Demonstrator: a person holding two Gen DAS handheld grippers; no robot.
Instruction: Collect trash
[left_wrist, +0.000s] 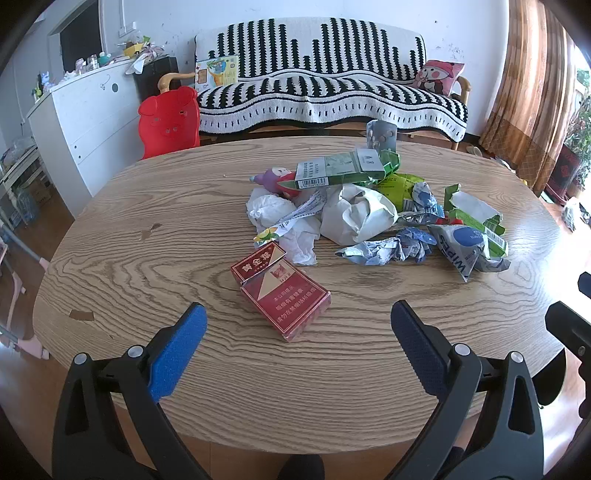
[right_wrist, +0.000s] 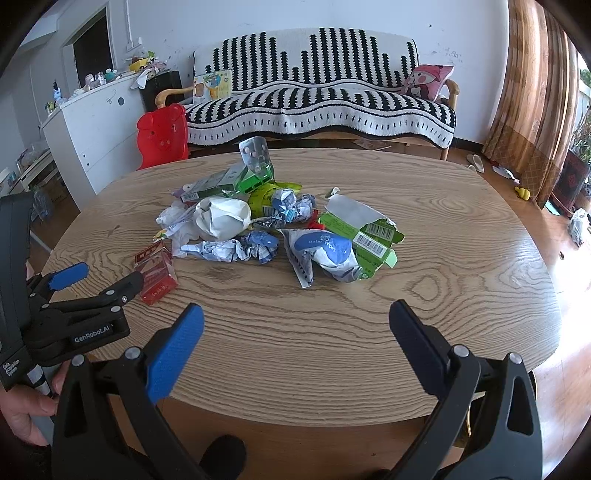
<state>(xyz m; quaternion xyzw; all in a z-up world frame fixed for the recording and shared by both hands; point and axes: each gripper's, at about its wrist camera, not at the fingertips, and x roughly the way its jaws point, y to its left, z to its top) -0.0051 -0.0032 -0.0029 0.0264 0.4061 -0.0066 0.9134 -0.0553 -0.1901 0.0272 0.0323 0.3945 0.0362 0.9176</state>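
A heap of trash lies mid-table: a red cigarette pack (left_wrist: 282, 293) nearest me, crumpled white paper (left_wrist: 352, 214), a green carton (left_wrist: 341, 168), blue crumpled wrappers (left_wrist: 388, 249) and a baby-wipes packet (left_wrist: 461, 247). My left gripper (left_wrist: 298, 319) is open, its blue pads either side of the red pack and just short of it. In the right wrist view the wipes packet (right_wrist: 325, 254), a torn green box (right_wrist: 365, 230) and the red pack (right_wrist: 157, 275) show. My right gripper (right_wrist: 295, 319) is open over bare wood in front of the wipes packet. The left gripper (right_wrist: 98, 278) appears at the left, held by a hand.
The oval wooden table (left_wrist: 147, 295) has a chipped spot at its left. Behind it stand a black-and-white striped sofa (left_wrist: 332, 85), a red pig-shaped stool (left_wrist: 168, 122) and a white cabinet (left_wrist: 85, 122). A blister pack (left_wrist: 381, 133) stands upright behind the heap. Curtains (left_wrist: 528, 92) hang right.
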